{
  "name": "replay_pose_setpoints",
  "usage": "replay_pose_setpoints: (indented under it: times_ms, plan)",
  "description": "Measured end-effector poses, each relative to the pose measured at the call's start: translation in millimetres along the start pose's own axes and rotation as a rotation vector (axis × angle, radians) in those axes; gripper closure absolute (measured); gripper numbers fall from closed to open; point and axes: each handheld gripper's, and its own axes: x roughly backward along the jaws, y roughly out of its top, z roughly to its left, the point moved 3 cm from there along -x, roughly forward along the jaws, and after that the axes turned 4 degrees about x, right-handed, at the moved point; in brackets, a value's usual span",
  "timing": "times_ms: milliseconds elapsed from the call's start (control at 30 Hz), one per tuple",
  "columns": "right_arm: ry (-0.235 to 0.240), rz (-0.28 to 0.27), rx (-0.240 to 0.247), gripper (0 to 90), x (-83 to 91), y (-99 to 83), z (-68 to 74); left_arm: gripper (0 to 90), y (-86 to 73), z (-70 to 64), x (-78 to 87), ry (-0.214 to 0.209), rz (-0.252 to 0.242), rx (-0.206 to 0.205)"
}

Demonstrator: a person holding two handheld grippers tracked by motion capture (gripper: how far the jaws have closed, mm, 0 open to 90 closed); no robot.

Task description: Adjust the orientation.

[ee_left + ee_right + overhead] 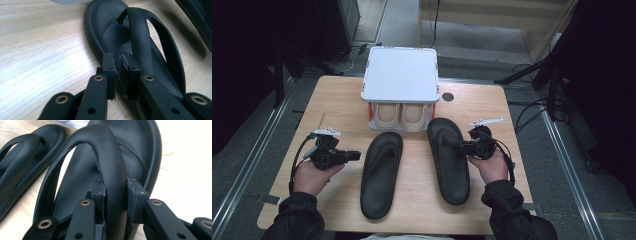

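Right gripper (116,192) jaws clamp right sandal's (448,160) strap; left gripper (119,65), jaws nearly closed on nothing, nears left sandal (381,172); shoe rack (400,75) at 12 o'clock awaits both.

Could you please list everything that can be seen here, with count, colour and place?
left sandal: one, black, table centre-left.
right sandal: one, black, table centre-right; strap between the right gripper's jaws.
shoe box: one, white lid, orange frame, far table edge.
beige shoes: two, inside the shoe box.
table: one, light wood.
left gripper: one, black, beside the left sandal, jaws nearly together.
right gripper: one, black, around the right sandal's strap.
hands: two, dark sleeves, near edge.
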Motion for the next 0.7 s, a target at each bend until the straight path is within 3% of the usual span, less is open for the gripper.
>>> replay_pose_setpoints:
  times_ms: [167,400,500,700]
  plan:
    - [0.016,0.023,0.02,71.4,-6.9,-3.2,13.3,87.2,1.2,-1.4,-7.2,-0.008,0.023,-0.035]
    - [0.026,0.015,0.053,71.4,-14.7,-8.4,27.7,84.9,5.4,-3.3,-11.0,-0.01,0.019,-0.042]
    - [0.038,0.032,0.054,71.5,-19.9,-10.3,33.9,85.3,6.6,-3.6,-13.1,-0.027,0.033,-0.036]
    - [0.04,0.062,0.082,71.4,-32.6,-13.8,45.6,89.0,7.5,0.7,-20.0,-0.013,0.054,-0.041]
